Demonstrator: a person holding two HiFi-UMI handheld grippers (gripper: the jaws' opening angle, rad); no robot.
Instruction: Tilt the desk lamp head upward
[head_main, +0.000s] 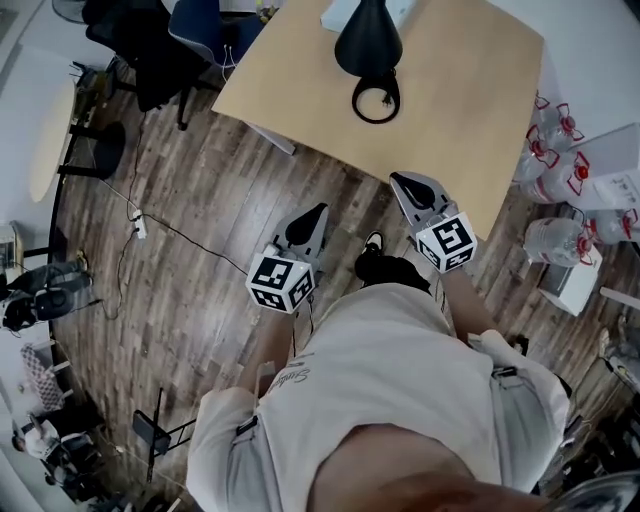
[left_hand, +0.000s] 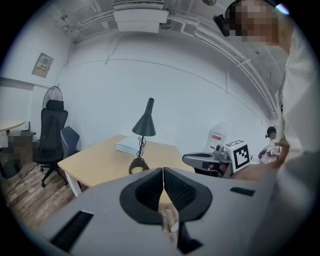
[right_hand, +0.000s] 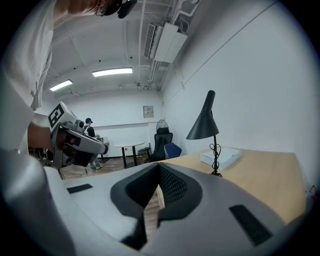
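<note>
Left gripper (head_main: 316, 212), right gripper (head_main: 401, 181), fingers of both pressed together, empty, near table (head_main: 470, 100), desk lamp (head_main: 368, 42) beside white box (head_main: 336, 14)

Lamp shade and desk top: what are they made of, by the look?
Lamp shade: probably painted metal, a smooth matte black cone with a faint sheen. Desk top: likely laminate or veneer board, an even, flat, pale wood tone; which of the two is unclear.

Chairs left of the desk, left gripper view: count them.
2: a black office chair furthest left, a blue chair between it and the desk; more may be hidden.
</note>
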